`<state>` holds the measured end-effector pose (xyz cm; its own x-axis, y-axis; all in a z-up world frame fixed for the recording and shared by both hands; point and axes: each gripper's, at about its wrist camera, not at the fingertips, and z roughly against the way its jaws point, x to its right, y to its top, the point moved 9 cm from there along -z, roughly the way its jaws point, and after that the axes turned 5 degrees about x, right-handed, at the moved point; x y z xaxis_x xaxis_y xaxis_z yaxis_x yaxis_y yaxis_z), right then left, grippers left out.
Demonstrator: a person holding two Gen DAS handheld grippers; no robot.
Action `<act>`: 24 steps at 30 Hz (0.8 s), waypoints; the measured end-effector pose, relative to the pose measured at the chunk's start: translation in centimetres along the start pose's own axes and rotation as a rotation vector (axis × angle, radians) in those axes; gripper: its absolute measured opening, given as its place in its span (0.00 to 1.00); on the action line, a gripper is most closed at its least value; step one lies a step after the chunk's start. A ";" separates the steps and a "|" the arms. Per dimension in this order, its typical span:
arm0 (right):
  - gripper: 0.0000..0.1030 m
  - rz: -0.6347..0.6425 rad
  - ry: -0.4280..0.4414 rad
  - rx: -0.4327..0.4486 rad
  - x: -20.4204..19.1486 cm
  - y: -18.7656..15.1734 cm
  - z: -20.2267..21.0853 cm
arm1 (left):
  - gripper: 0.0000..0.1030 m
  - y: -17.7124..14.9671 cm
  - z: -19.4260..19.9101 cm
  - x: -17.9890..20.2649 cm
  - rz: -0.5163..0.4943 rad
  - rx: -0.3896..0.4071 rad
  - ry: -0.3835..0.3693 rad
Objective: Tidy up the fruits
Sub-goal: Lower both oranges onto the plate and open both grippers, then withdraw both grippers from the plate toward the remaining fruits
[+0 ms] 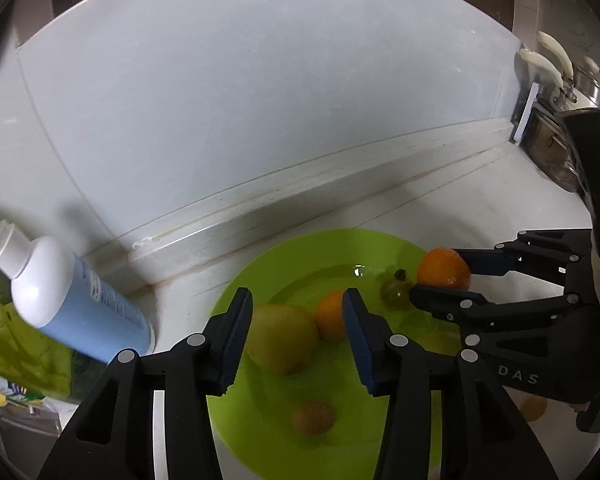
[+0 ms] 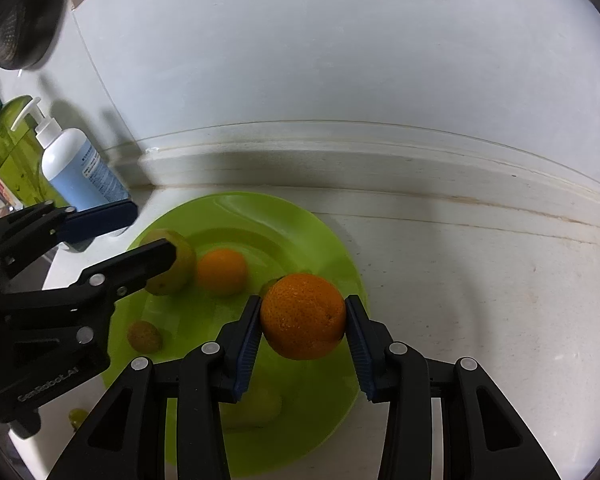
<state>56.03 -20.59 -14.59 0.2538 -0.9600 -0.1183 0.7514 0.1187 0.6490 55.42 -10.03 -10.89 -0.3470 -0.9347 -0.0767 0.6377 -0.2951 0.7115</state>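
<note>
- The right gripper (image 2: pixel 303 316) clamps a large orange (image 2: pixel 303 316) between its blue-padded fingers (image 2: pixel 249 340), one pad pressed to each side of the fruit; the left wrist view shows the same hold from the side (image 1: pixel 444 272).
- The held orange hangs above the right part of the green plate (image 2: pixel 332 240), apart from the plate's surface.
- The left gripper (image 1: pixel 298 336) has its jaws spread wide with nothing between them, poised over the near-left part of the plate (image 1: pixel 240 280).
- On the plate lie a yellow-green apple (image 1: pixel 282 338), a smaller orange (image 1: pixel 330 314) just beside it, a small dark green fruit (image 1: pixel 396 290) near the plate's far right, and a brown kiwi-like fruit (image 1: pixel 313 417) toward the near edge.
- In the right wrist view another pale fruit (image 2: pixel 260 406) lies low on the plate, blurred and partly hidden by the gripper's fingers.
- The plate rests on a white countertop (image 2: pixel 480 280) near the back wall.
- A white and blue pump bottle (image 1: pixel 76 300) stands to the left of the plate.
</note>
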 end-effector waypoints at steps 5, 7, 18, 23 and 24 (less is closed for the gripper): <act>0.47 0.021 -0.010 0.017 -0.2 -0.1 0.8 | 0.49 -0.1 0.7 -0.3 0.029 0.006 0.011; 0.47 0.022 -0.012 0.026 -0.2 -0.1 1.2 | 0.49 -0.1 1.0 -0.4 0.037 0.011 0.013; 0.47 0.019 -0.014 0.085 -1.2 0.3 4.2 | 0.50 -0.3 3.5 -0.4 0.064 0.045 0.012; 0.47 0.024 -0.011 0.120 -2.1 0.4 5.9 | 0.51 -0.2 5.5 -0.5 0.075 0.078 0.005; 0.47 0.027 -0.011 0.128 -2.4 0.4 6.3 | 0.52 -0.2 6.1 -0.5 0.077 0.087 0.003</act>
<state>51.90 -19.86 -9.27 0.2655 -0.9597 -0.0918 0.6602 0.1115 0.7428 51.31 -8.36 -6.74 -0.2973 -0.9545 -0.0216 0.6004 -0.2045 0.7731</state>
